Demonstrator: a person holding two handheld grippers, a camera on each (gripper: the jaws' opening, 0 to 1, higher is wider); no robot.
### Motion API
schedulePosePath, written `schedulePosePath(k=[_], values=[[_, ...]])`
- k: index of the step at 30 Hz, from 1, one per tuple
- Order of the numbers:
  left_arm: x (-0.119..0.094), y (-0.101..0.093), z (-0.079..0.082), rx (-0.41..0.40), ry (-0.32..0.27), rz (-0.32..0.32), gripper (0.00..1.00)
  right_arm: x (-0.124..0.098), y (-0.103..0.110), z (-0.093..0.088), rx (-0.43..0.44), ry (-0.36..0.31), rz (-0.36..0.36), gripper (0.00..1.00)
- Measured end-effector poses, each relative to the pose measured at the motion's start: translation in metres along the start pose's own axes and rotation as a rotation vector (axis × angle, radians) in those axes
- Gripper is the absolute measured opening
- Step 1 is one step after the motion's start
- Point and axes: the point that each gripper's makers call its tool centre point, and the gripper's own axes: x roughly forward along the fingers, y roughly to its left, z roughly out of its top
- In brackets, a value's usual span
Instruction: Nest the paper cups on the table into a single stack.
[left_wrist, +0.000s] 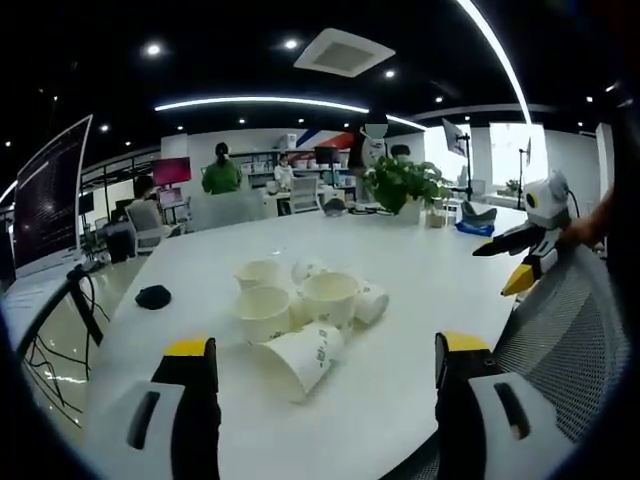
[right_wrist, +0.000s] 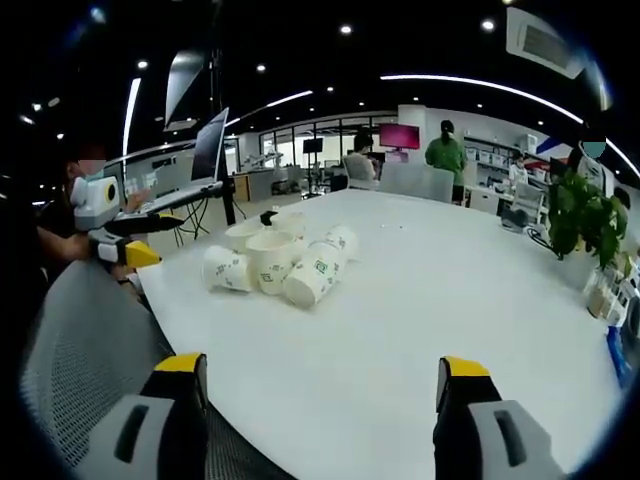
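sprawling white table (left_wrist: 420, 260) in open office, paper cups (left_wrist: 300, 305) clustered, both grippers' fingers apart

left tool (left_wrist: 325, 365): jaws wide apart, holding nothing | right tool (right_wrist: 322, 385): jaws wide apart, holding nothing
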Motion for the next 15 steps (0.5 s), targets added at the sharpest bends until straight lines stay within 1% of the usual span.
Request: schedulePosePath(k=[10, 13, 15], values=[[0.0005, -0.0001, -0.003, -0.006, 0.023, -0.004, 0.92, 0.0002, 0.0012, 0.001, -0.011, 0.002, -0.002, 0.97], [0.0003, 0.0055, -0.006, -0.019, 0.038, 0.007, 0.92, 0.0, 0.0009, 0.0012, -0.013, 0.001, -0.003, 0.97], [-0.0004, 0.0091, -0.0067, -0.029, 0.038, 0.016, 0.91, -0.0001, 0.0008, 0.0015, -0.014, 0.0, -0.004, 0.97]])
